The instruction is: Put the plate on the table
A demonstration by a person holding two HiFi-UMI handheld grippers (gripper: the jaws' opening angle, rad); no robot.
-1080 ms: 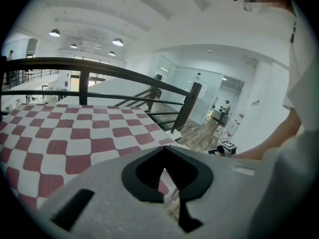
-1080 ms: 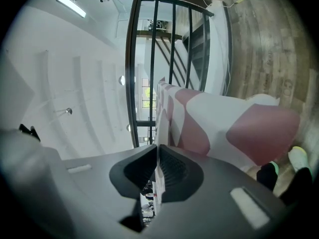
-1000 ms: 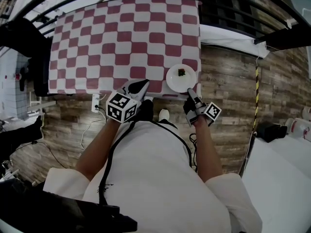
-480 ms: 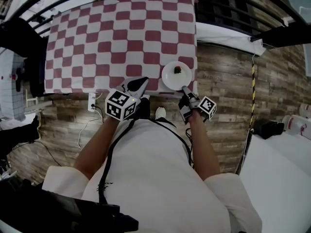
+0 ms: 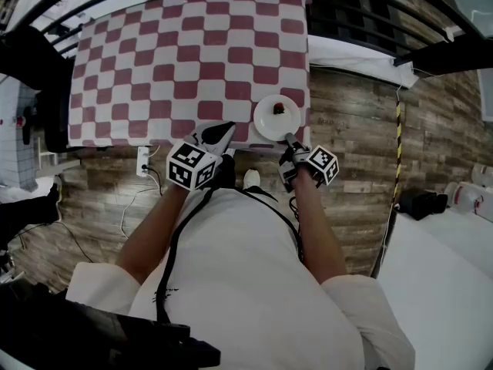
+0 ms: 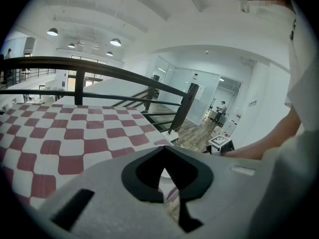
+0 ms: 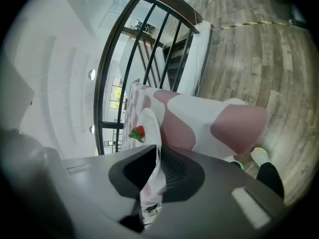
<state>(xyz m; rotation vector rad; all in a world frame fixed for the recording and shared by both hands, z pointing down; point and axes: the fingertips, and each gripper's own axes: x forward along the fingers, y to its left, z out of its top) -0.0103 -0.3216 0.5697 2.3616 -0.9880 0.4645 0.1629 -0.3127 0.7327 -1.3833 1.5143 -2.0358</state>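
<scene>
In the head view, the round white plate [image 5: 271, 123] is being rested on the near right corner of the table with the red and white checked cloth [image 5: 154, 60]. The right gripper [image 5: 288, 139] is being held at its near rim, and the left gripper [image 5: 222, 134] at the table's edge. A second ago the plate was nearer that edge

In the left gripper view, the jaws are being kept together on nothing

In the right gripper view, the rim is being let go, between jaws that have just been opening. The putting-down looks nearly done. Next the jaws should be opened wider and pulled straight back, so the plate is not dragged off
</scene>
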